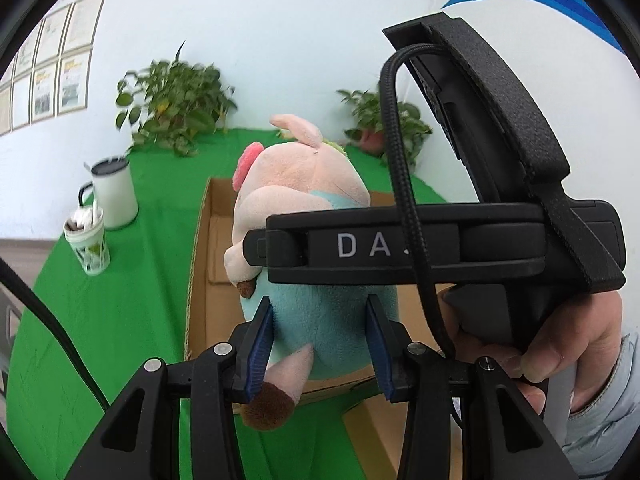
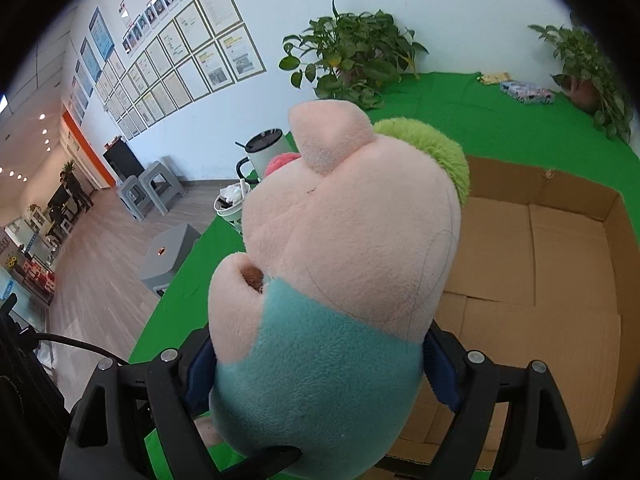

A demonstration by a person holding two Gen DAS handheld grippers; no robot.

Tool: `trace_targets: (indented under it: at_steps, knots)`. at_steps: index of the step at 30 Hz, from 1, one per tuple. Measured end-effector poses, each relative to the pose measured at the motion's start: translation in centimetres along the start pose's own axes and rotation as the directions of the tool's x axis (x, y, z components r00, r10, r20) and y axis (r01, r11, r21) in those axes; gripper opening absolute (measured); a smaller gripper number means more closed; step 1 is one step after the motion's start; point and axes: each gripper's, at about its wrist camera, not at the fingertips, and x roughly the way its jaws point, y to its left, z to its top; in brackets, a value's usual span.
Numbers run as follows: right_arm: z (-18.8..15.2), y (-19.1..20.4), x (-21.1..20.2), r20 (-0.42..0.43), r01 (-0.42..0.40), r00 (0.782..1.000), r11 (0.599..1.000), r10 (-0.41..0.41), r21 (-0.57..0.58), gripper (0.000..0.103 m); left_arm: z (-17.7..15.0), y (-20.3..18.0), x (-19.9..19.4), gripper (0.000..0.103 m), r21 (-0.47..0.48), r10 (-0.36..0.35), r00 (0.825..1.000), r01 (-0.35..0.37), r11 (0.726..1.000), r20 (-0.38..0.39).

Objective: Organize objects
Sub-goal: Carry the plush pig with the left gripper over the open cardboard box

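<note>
Right wrist view shows the right gripper [image 2: 320, 364] clamped on the plush pig's [image 2: 340, 248] teal body, held above the cardboard box [image 2: 560, 264]. Left gripper [image 1: 318, 332] straddles the same toy's teal belly; whether its pads [image 1: 259, 344] press it is unclear. Beyond the box stand a white mug [image 1: 114, 192] and potted plants [image 1: 176, 100].

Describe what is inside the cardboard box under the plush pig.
The cardboard box shows only a bare floor of folded flaps. The plush pig, held above it, hides the box's left part.
</note>
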Motion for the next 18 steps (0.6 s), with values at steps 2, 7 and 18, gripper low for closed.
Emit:
trace_targets:
  at_steps: [2, 7, 18]
  knots:
    - [0.1, -0.5, 1.8, -0.046, -0.022, 0.999, 1.0, 0.023, 0.018, 0.085, -0.2, 1.5, 1.5, 0.04, -0.028, 0.009, 0.999, -0.01, 1.0, -0.035]
    - [0.0, -1.1, 5.1, -0.128, -0.041, 0.991, 0.998, 0.046, 0.04, 0.085, -0.8, 5.4, 4.8, 0.04, -0.096, 0.003, 0.993, -0.014, 0.995, -0.114]
    - [-1.6, -4.0, 8.7, -0.274, -0.111, 0.95, 0.983, 0.147, 0.145, 0.088, -2.1, 10.6, 9.2, 0.038, -0.234, -0.051, 0.97, -0.006, 0.972, -0.239]
